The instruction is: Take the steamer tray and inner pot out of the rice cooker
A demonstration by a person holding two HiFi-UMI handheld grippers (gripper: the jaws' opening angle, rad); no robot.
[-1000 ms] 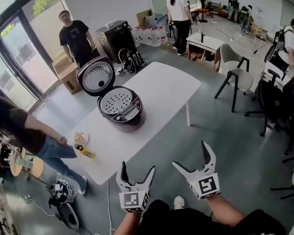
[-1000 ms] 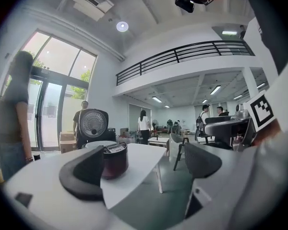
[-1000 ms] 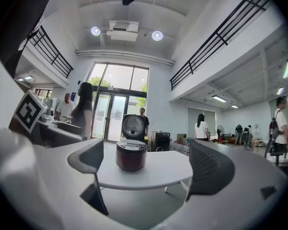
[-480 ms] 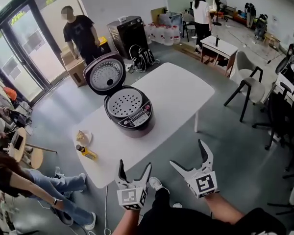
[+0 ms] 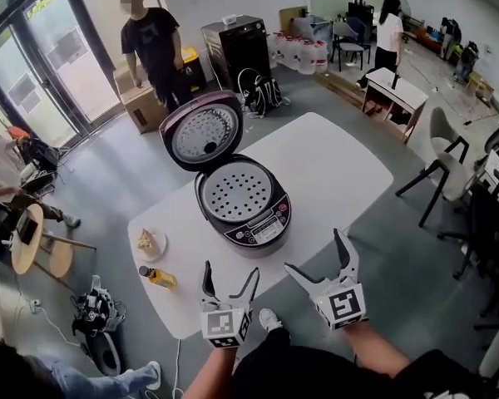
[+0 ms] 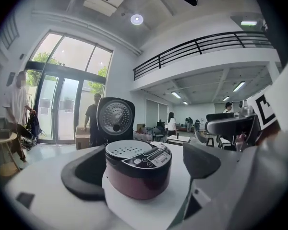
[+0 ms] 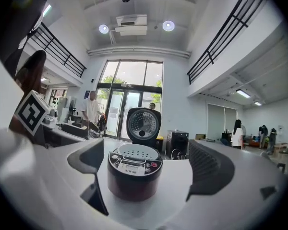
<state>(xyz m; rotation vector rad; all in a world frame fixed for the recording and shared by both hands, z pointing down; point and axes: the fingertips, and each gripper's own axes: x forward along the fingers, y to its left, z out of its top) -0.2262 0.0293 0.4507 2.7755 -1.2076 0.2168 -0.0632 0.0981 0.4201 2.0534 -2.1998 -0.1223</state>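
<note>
Facing the open rice cooker (image 5: 248,210), nothing gripped
My left gripper (image 5: 230,271) and right gripper (image 5: 314,253) both have jaws spread wide, empty; the cooker stands on the table (image 5: 333,165) ahead of both, well apart, lid (image 5: 201,130) raised; the perforated steamer tray (image 5: 239,191) sits in its mouth, hiding the inner pot; next, I judge, the jaws must reach the tray's rim first

On the table (image 5: 333,165), the rice cooker (image 5: 262,235) holds the steamer tray (image 5: 239,191).
</note>
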